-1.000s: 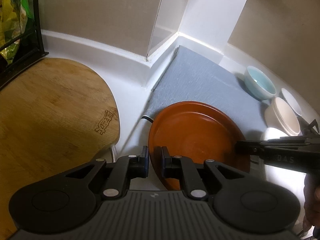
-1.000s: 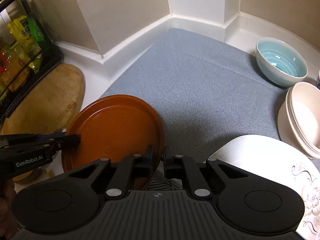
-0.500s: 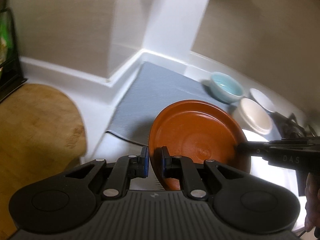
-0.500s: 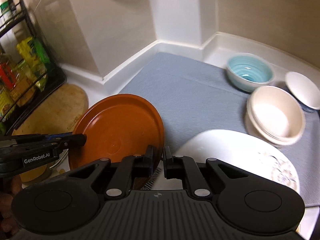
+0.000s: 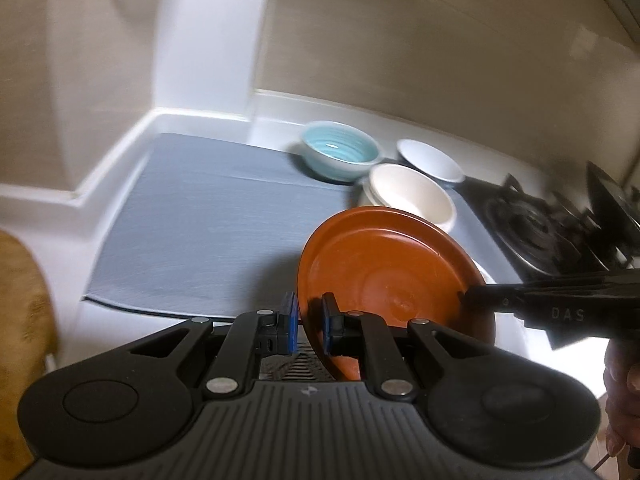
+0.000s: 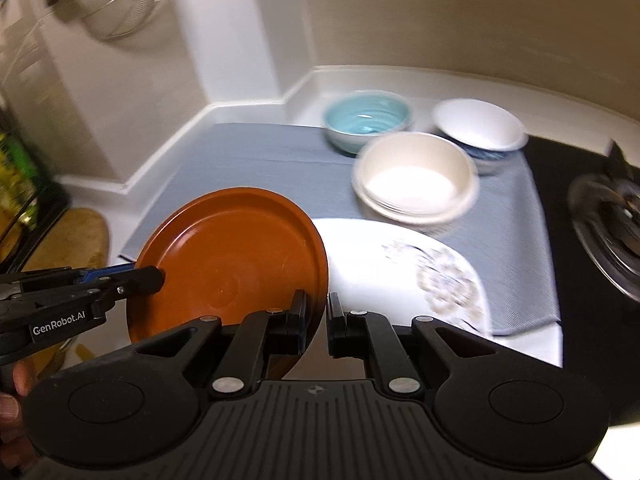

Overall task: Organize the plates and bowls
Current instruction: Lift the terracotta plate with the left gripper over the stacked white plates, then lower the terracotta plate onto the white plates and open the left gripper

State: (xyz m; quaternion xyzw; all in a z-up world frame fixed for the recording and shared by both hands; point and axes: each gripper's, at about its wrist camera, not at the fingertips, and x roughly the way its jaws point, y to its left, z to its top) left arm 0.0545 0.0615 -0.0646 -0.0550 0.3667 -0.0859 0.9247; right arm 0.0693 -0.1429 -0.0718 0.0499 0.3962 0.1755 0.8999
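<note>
Both grippers are pinching the same brown plate (image 6: 232, 264), one on each side of its rim. Right gripper (image 6: 316, 320) is closing its jaws on the near-right edge; left gripper (image 5: 306, 320) is clamping the opposite edge, and it is showing in the right wrist view as the black arm coming in from the left. Plate is hanging in the air, tilted, with nothing under it touching.

Key relation: the white floral plate (image 6: 420, 276) is lying on the grey mat (image 6: 248, 160) just beyond and to the right of the brown plate, partly under its far-right edge. Right gripper is sitting nearer to it, so my read is the carry is heading right and down onto that plate, with the right side leading.

Farther back, the cream bowl stack (image 6: 416, 176) is standing just behind the floral plate, then the blue bowl (image 6: 368, 120) and the white bowl (image 6: 480, 128) near the wall. Risk I'd flag: the brown rim clipping the cream stack on the way over.
</note>
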